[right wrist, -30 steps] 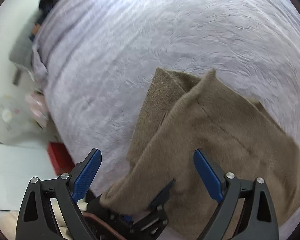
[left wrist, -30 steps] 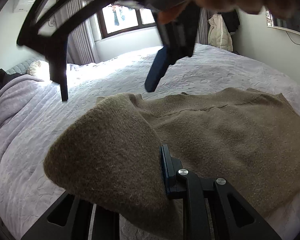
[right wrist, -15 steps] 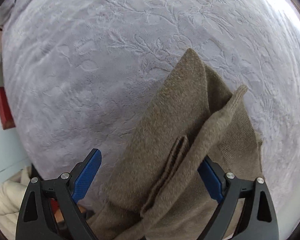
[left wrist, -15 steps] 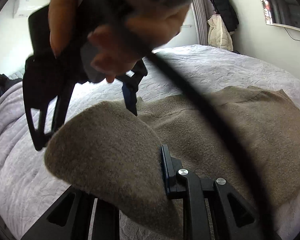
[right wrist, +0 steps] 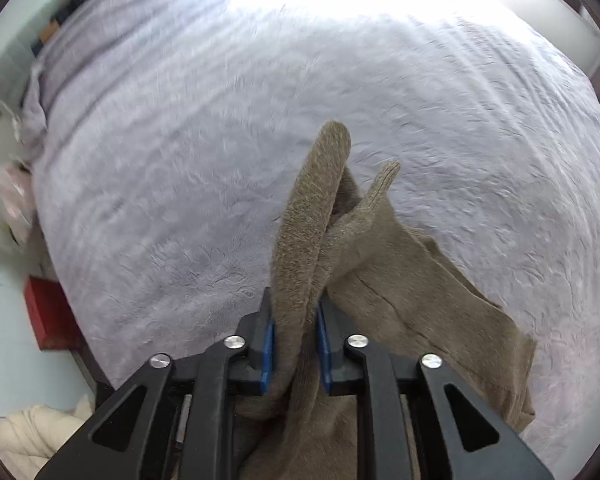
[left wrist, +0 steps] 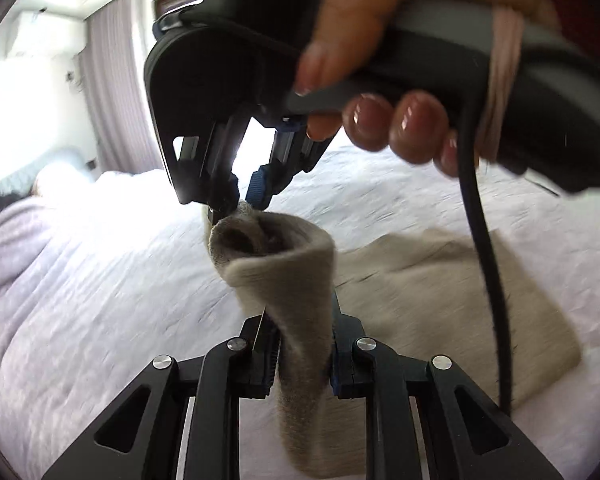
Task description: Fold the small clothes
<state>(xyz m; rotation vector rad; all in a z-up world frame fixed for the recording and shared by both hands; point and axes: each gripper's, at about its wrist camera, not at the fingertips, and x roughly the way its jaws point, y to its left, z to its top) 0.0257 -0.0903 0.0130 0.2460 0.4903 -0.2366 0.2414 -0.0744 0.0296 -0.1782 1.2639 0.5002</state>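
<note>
Right gripper (right wrist: 296,344), wide-open half second ago, now clamping brown garment (right wrist: 400,280) edge. Left gripper (left wrist: 300,352) gripping same fabric at 6 o'clock. Garment lifting off bed (right wrist: 180,160), bulk trailing toward 4 o'clock. Both corners secured; fold-over likely starting.

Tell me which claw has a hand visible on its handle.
The right claw, seen from the left camera: fingers wrap its handle. The left claw shows none. Both pinch the sweater.

Daylight from the window (left wrist: 244,148) blows out to white glare behind the bed (left wrist: 100,280), motion blur smears the quilt, and fisheye distortion bends both frames' dark edges.
</note>
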